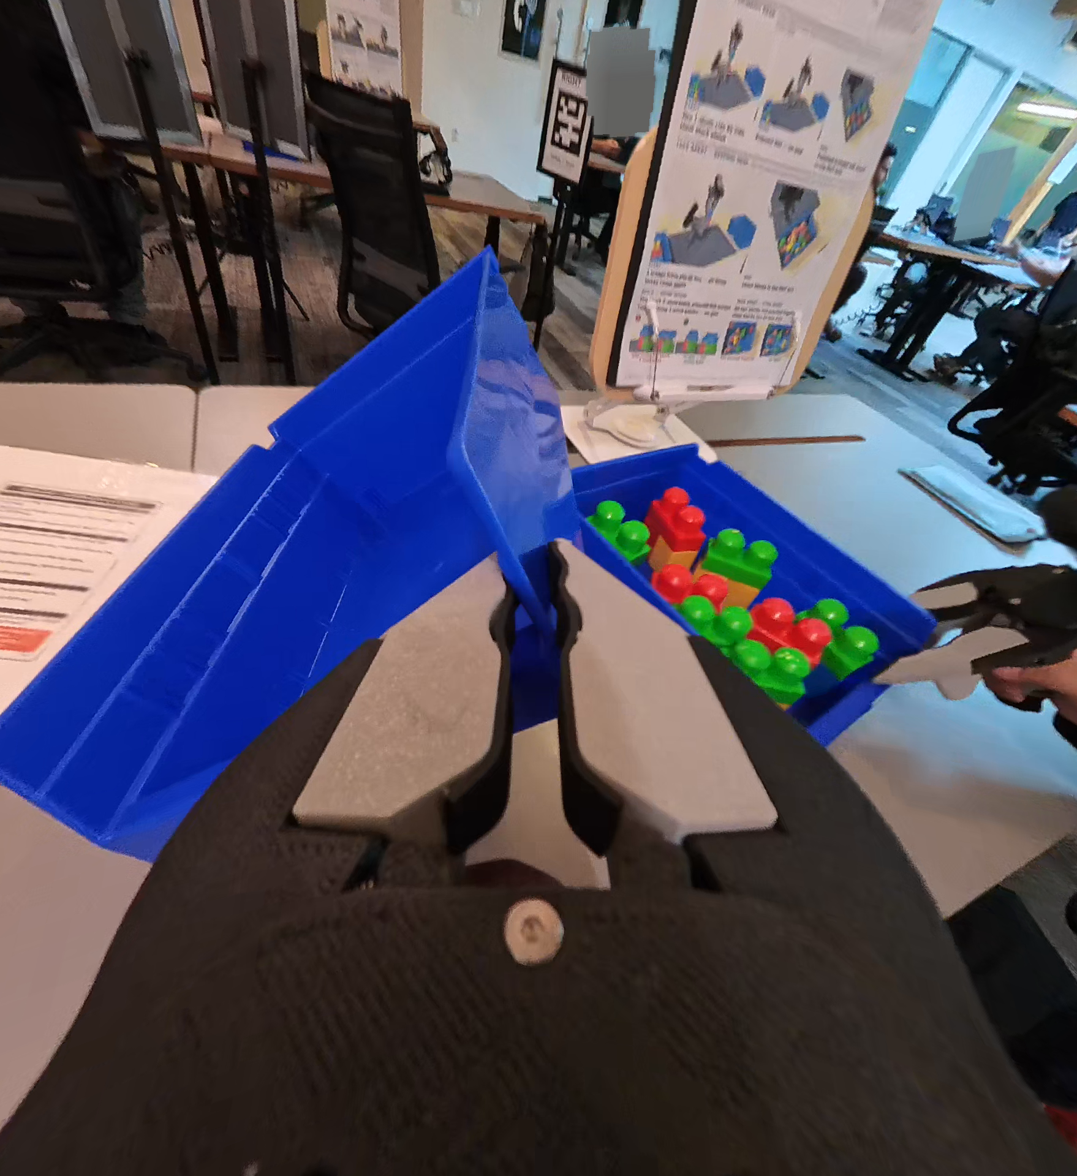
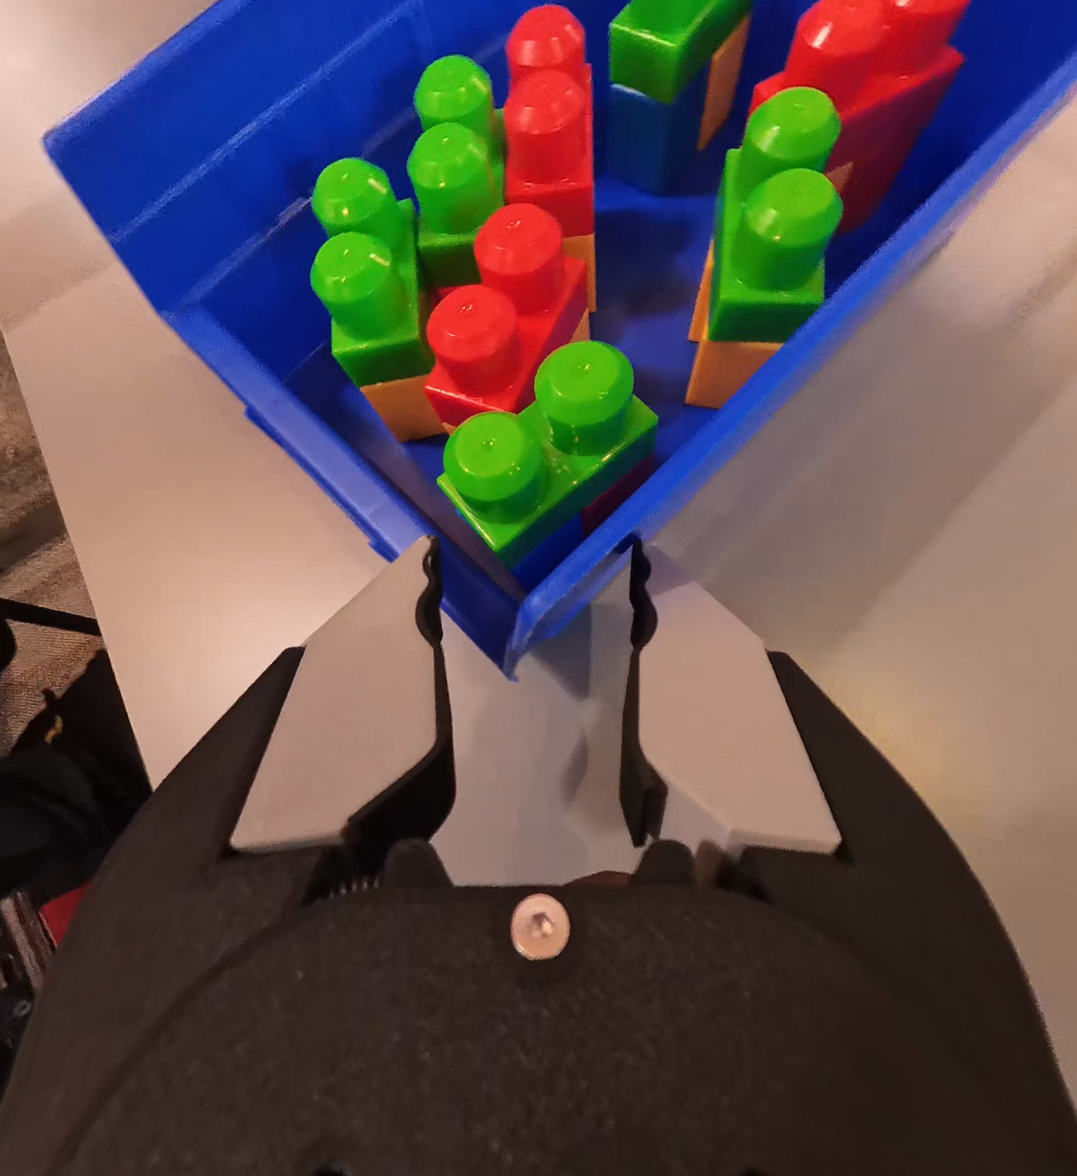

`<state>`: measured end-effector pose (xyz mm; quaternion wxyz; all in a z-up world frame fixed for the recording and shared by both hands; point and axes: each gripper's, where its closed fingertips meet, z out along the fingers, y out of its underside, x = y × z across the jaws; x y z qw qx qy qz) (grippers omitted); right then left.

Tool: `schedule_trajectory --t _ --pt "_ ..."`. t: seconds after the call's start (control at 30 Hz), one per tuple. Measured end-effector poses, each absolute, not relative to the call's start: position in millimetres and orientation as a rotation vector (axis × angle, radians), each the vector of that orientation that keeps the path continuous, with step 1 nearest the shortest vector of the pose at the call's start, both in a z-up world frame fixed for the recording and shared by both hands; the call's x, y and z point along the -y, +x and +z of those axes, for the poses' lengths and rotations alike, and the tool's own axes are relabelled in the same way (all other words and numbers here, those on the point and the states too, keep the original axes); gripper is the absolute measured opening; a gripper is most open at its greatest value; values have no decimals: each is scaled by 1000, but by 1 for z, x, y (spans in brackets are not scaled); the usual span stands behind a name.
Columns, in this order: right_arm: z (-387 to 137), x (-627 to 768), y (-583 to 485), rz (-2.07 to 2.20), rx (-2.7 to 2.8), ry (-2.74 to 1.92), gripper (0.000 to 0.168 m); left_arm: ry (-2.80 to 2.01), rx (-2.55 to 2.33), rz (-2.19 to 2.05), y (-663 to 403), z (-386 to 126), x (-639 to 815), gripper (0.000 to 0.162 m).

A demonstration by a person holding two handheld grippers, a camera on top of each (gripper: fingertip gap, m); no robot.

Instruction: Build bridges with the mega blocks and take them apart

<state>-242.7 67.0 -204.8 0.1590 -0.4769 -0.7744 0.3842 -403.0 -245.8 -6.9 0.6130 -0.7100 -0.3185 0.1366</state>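
Two blue bins sit on the worktop [image 1: 905, 751]: the left tongs [image 1: 533, 595] pinch the rim of the tilted empty bin [image 1: 307, 560]. Right tongs [image 2: 529, 560], spread, straddle the near corner of the right bin [image 2: 218, 191] holding the mega blocks [image 2: 504, 318].

Place: open-plan office or lab workspace
Furniture: rows of desks [image 1: 485, 191], black mesh office chairs [image 1: 377, 210]
People: seated and standing at far desks [image 1: 943, 248]
Signs: instruction poster on stand [image 1: 759, 191], printed sheet [image 1: 33, 560] on pale table [image 1: 892, 483]
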Motion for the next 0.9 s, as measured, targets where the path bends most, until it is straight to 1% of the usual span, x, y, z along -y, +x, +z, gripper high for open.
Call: schedule_trajectory --t 0.07,0.13,0.17,0.37,0.6,0.77,0.9 --pt "-205 -51 -256 1113 2222 -1357 52 -1619 724 343 -398 8 253 4" --pt "-205 -38 -275 1116 2219 -1351 43 -1616 711 381 -393 20 259 4" --pt "-205 -29 -285 1124 2226 -1335 42 -1616 705 401 -391 26 261 4" --pt "-204 27 -343 1186 2284 -1287 46 -1618 694 485 -383 38 267 4" --pt "-204 76 -387 1300 2300 -1331 53 -1589 679 458 -374 44 270 4" --pt "-187 70 -382 1340 2234 -1298 48 -1579 616 458 -356 57 268 4" --pt "-157 42 -343 1547 2165 -1300 50 -1550 525 469 -330 74 257 5"
